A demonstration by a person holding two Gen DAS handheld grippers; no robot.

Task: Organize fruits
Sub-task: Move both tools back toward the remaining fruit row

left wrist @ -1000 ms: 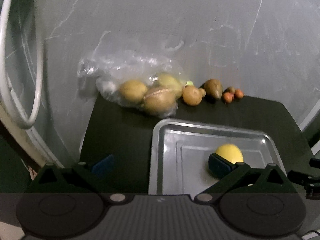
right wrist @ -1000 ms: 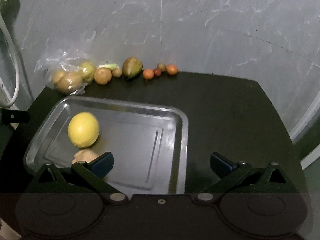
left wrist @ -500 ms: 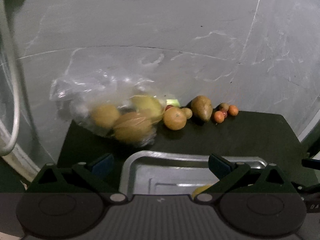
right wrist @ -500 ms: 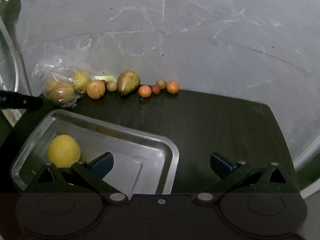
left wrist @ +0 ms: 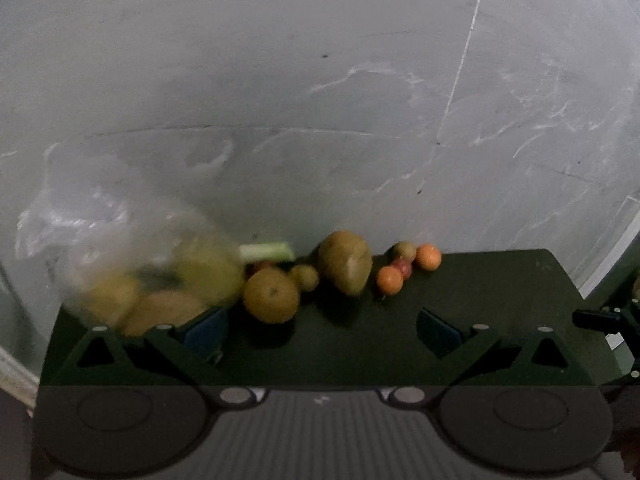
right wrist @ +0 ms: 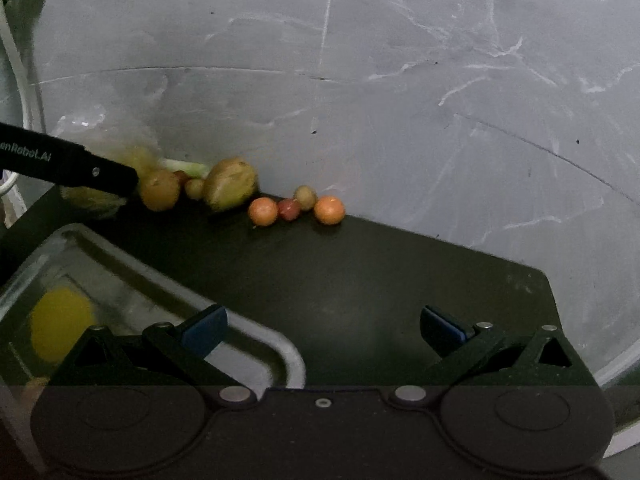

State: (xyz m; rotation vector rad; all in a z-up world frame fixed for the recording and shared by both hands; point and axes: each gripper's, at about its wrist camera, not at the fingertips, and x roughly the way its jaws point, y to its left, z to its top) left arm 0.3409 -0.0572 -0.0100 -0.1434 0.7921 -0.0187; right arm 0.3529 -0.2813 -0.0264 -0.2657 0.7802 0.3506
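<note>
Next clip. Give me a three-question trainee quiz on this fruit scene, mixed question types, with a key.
1. True or false: the left gripper holds a fruit.
2. What lies in the metal tray? A) yellow fruit B) plastic bag C) nothing
3. Fill in: the loose fruits line up along the ___ at the table's far edge.

Key: 1 false, open and empty; 2 A; 3 wall.

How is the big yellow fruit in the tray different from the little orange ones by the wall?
The yellow fruit is much bigger than the two small orange fruits. It is yellow; they are orange. It lies in the metal tray; they sit on the black table against the wall. All are roundish and not gripped.
</note>
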